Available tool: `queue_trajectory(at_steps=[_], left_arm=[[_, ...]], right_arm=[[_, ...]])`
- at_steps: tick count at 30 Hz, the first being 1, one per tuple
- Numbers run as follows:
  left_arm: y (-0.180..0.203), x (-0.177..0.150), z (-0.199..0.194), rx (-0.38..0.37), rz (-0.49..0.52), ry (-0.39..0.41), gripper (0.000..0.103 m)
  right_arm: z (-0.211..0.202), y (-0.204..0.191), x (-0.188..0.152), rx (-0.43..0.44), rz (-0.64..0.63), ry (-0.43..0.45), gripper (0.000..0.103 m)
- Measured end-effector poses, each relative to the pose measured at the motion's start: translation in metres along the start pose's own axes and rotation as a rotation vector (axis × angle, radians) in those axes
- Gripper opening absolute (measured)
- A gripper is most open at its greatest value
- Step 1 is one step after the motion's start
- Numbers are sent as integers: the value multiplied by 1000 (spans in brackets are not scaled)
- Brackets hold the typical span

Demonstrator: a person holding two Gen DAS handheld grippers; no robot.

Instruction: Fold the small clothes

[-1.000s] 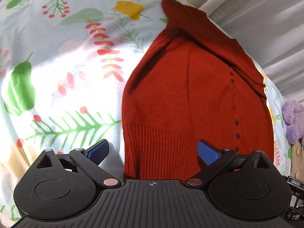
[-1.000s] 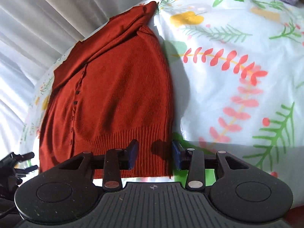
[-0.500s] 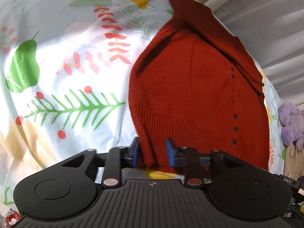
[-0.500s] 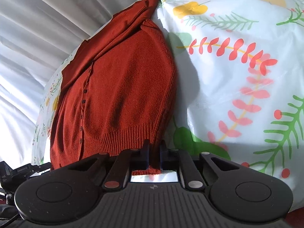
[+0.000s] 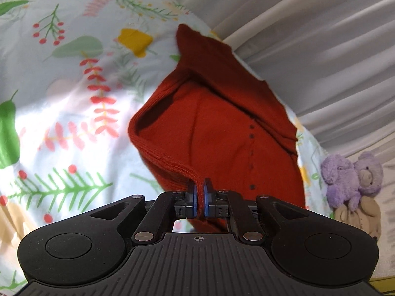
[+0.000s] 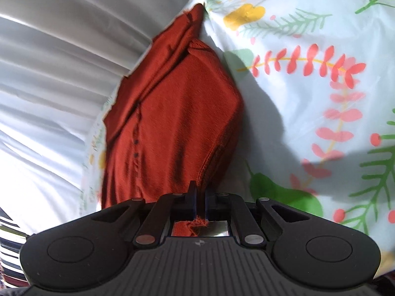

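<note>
a: surface first. what covers it?

b: a floral sheet (image 5: pixel 61 113) fills most of both views, printed with green fronds, red sprigs and yellow blooms. a pleated white curtain (image 5: pixel 333 49) runs along its far edge.

a: and the garment?

b: a rust-red knit cardigan (image 5: pixel 222 128) lies near the curtain edge of the sheet. its far end rests on the sheet; its near ribbed hem (image 5: pixel 170 165) is raised off the sheet. a row of dark buttons (image 5: pixel 251 135) runs down its front.

a: the left gripper?

b: the left gripper (image 5: pixel 199 197) has its blue pads pressed together on the ribbed hem, fabric pinched between them.

a: the right one?

b: the right gripper (image 6: pixel 200 197) is likewise clamped on the cardigan's hem edge; a frayed bit of red knit shows behind its fingers.

a: anything else noted?

b: a purple plush toy (image 5: pixel 350 177) sits at the sheet's edge beside the cardigan, in the left wrist view only.
</note>
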State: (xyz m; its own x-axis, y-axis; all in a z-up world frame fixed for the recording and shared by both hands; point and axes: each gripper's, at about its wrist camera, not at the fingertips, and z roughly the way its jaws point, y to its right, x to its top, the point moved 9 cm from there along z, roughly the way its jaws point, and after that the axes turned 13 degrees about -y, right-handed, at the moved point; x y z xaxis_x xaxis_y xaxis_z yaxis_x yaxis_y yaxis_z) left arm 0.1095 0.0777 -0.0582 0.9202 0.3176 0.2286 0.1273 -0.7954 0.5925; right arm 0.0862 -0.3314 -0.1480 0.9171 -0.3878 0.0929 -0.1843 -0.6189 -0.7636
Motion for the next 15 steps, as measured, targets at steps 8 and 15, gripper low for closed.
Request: queue_trajectory(at_steps=[8, 15], left_arm=[[13, 41, -12, -61, -10, 86, 6], [18, 78, -9, -81, -11, 120, 6]], right_arm=[[-9, -24, 27, 108, 2, 94, 5], [-13, -45, 62, 108, -41, 170, 5]])
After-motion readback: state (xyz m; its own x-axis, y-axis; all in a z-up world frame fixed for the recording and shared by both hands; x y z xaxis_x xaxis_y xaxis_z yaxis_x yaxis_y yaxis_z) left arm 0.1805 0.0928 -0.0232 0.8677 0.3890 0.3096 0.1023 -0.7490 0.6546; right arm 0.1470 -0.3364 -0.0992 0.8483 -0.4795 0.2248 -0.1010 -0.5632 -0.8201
